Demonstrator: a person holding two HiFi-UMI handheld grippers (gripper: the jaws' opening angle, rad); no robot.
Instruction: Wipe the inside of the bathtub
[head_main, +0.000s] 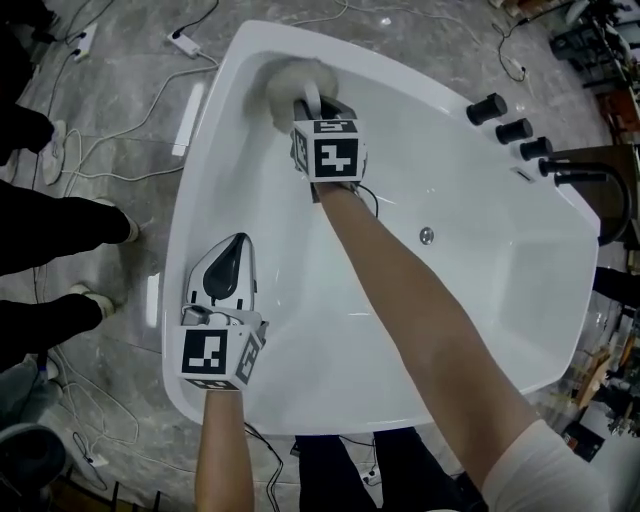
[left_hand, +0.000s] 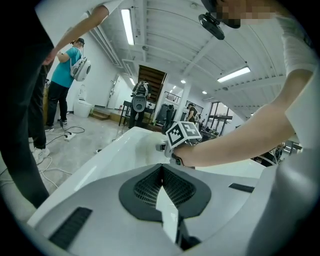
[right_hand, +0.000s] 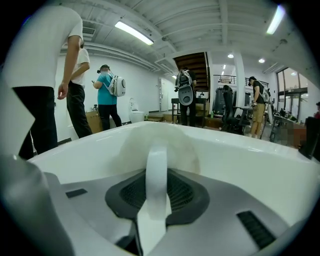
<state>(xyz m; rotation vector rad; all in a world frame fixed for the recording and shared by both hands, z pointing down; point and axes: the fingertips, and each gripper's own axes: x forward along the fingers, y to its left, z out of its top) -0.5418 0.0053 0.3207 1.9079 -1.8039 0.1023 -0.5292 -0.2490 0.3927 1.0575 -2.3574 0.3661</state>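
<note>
Strap (right_hand: 156, 165) clamped by right hand-held gripper (head_main: 314, 106) reads clearly only in its view; left hand-held gripper (left_hand: 161, 169) clenched empty.

White bathtub (head_main: 450, 330), off-white pad (head_main: 292, 82), black knobs (head_main: 513, 130), grey marbled floor (head_main: 430, 25).

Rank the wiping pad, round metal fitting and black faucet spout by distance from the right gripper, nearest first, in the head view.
1. Wiping pad: held by the right gripper, at the bathtub's far end.
2. Round metal fitting: inner wall, to the gripper's right.
3. Black faucet spout: far right rim.
</note>
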